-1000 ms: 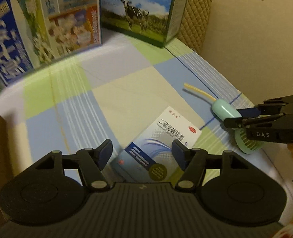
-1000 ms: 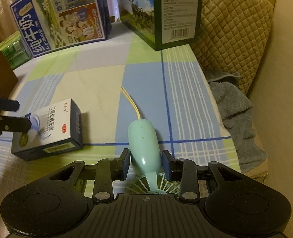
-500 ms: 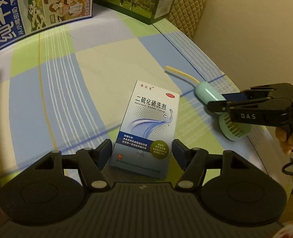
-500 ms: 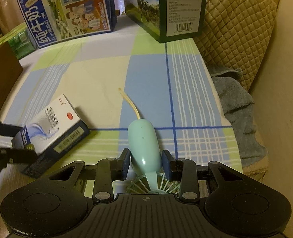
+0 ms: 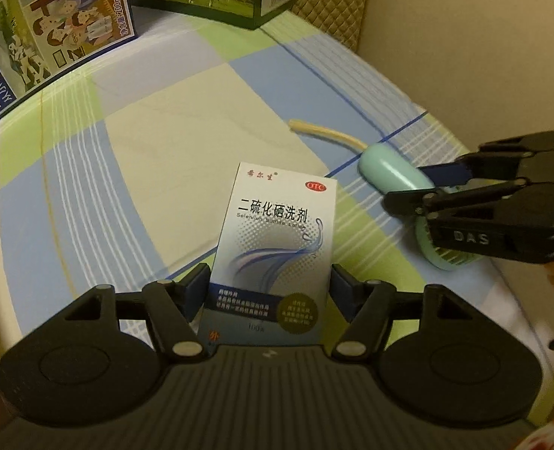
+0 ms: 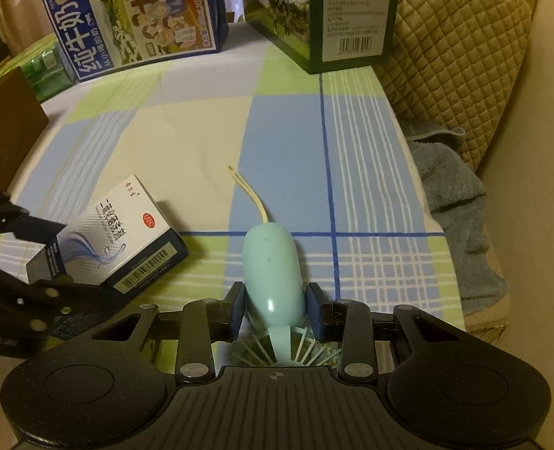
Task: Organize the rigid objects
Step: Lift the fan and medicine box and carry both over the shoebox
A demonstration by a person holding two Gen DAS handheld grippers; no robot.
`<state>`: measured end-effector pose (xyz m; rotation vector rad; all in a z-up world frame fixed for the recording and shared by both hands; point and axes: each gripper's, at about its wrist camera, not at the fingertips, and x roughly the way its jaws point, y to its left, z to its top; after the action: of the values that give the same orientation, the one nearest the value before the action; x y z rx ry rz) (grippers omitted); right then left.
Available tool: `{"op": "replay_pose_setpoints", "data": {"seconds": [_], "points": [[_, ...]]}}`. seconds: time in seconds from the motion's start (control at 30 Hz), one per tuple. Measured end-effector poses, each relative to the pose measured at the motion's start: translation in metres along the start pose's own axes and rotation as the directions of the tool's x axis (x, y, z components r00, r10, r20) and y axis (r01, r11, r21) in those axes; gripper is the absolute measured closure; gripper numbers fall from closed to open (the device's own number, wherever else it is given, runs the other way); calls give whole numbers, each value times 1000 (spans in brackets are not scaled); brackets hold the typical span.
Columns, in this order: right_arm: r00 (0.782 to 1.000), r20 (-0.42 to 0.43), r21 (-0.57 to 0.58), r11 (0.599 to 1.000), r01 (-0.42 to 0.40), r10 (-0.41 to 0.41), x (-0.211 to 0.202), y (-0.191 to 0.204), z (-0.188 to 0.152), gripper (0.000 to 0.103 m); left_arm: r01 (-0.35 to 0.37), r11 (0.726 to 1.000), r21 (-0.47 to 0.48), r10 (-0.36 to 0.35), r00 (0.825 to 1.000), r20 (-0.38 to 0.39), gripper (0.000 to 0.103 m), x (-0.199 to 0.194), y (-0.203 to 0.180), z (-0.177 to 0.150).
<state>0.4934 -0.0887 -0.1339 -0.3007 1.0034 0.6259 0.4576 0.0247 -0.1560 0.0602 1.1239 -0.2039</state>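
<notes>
Jaws of the left gripper point(image 5: 270, 288) are opening, standing on either side of the lower end of a white-and-blue medicine box point(image 5: 277, 251); a narrow gap shows at each pad, so the box lies between them without being pressed. Jaws of the right gripper point(image 6: 275, 309) stand on either side of the mint-green handle of a small handheld fan point(image 6: 273, 273), with a slim gap visible between each pad and the handle, so no firm grip can be read. Both objects lie on a checked cloth point(image 6: 186, 138) of pale blue, green and cream squares. The medicine box lies flat, printed face up, just to the left of the fan as seen from the right wrist view. A thin cream strap point(image 6: 250, 197) runs from the far end of the fan handle across the cloth. Ribs of the fan's round guard point(image 6: 277, 352) show beneath the right gripper. At the far edge stand a blue milk carton point(image 6: 138, 18) and a green carton with a cow picture point(image 6: 314, 11). A quilted tan cushion point(image 6: 453, 41) and a grey towel point(image 6: 453, 191) lie beyond the right edge of the cloth.
</notes>
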Motion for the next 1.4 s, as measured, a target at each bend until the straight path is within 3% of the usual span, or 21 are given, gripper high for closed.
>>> {"op": "replay_pose_setpoints", "data": {"seconds": [0.2,0.53,0.97,1.4], "points": [[1000,-2,5,1000,2,-2,0,0,-3,72,-17,1000,-6,18,1000,19,40,3,-6,-8],[999,-12,-46,998,-40,39,-11,28,-21,73,-60,989,-133,63,998,22,41,-18,4,-47],[988,-56,-185,971,-153,145,-34,95,-72,73,-145,929,-342,147,989,-19,40,-69,9,-139],[991,-54,-234,963,-132,123,-36,110,-82,73,-171,929,-327,165,985,-48,42,-54,7,-129]]}}
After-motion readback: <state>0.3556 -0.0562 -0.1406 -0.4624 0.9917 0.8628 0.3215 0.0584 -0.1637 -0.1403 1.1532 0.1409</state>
